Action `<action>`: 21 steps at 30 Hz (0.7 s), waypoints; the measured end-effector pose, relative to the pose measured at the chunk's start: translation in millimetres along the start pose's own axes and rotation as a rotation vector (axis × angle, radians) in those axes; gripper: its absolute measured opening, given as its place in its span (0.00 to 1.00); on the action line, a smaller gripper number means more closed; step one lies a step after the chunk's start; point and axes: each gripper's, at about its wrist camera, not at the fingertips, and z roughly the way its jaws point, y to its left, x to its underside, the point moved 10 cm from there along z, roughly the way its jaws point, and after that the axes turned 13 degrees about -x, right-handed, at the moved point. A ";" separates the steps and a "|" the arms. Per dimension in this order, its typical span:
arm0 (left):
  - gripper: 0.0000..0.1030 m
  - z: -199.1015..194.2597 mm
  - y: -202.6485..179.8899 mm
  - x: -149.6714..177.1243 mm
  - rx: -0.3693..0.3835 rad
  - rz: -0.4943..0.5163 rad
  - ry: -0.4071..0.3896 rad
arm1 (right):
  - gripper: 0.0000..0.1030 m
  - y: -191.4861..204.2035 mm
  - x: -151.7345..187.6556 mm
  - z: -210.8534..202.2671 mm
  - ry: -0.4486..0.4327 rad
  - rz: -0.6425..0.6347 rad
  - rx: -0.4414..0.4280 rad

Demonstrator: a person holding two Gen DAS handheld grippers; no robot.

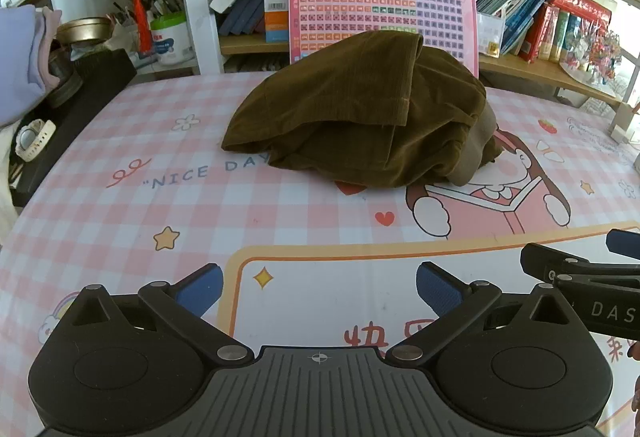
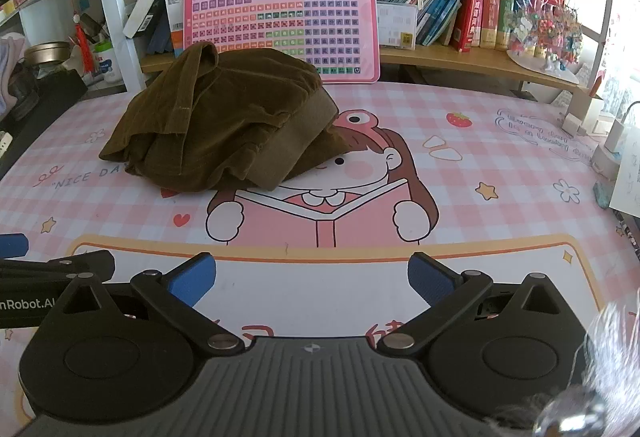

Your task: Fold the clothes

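Brown corduroy garment (image 1: 360, 109) covers "NICE DAY" mat (image 1: 180, 197); left gripper (image 1: 320, 291) and right gripper (image 2: 312, 279) gape empty.

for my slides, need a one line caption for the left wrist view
Open left gripper faces a crumpled brown corduroy garment on a pink cartoon desk mat.

1. Desk (image 2: 500, 165) covered by a pink-and-white checked mat with cartoon prints.
2. Behind it, a wooden bookshelf (image 2: 460, 55) on white uprights, packed with books (image 2: 496, 17).
3. Pink keypad board (image 2: 280, 21) leans upright against the shelf.
4. Pen cup (image 1: 170, 37) at left.
5. Bright daylight enters from the right edge.
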 end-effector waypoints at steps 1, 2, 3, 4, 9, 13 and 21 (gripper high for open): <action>1.00 -0.1 0.1 0.0 0.000 0.000 0.000 | 1.00 0.0 0.1 -0.1 0.000 0.000 0.000; 1.00 -0.2 0.1 0.0 0.000 0.001 -0.001 | 1.00 0.0 0.1 -0.3 0.000 0.000 0.000; 1.00 -0.4 0.2 0.1 0.000 0.001 -0.002 | 1.00 0.2 0.1 -0.4 0.000 0.000 0.000; 1.00 -0.6 0.2 0.1 0.000 0.001 -0.003 | 1.00 0.3 0.2 -0.4 -0.001 -0.001 -0.001; 1.00 -1.0 1.0 -0.5 0.000 -0.004 -0.008 | 1.00 1.6 0.5 -0.2 -0.003 -0.002 -0.005; 1.00 -1.3 1.7 -1.0 0.000 -0.008 -0.012 | 1.00 2.2 0.1 -0.5 -0.005 -0.004 -0.006; 1.00 -1.7 2.4 -1.7 0.001 -0.014 -0.015 | 1.00 2.2 0.1 -0.4 -0.005 -0.003 -0.011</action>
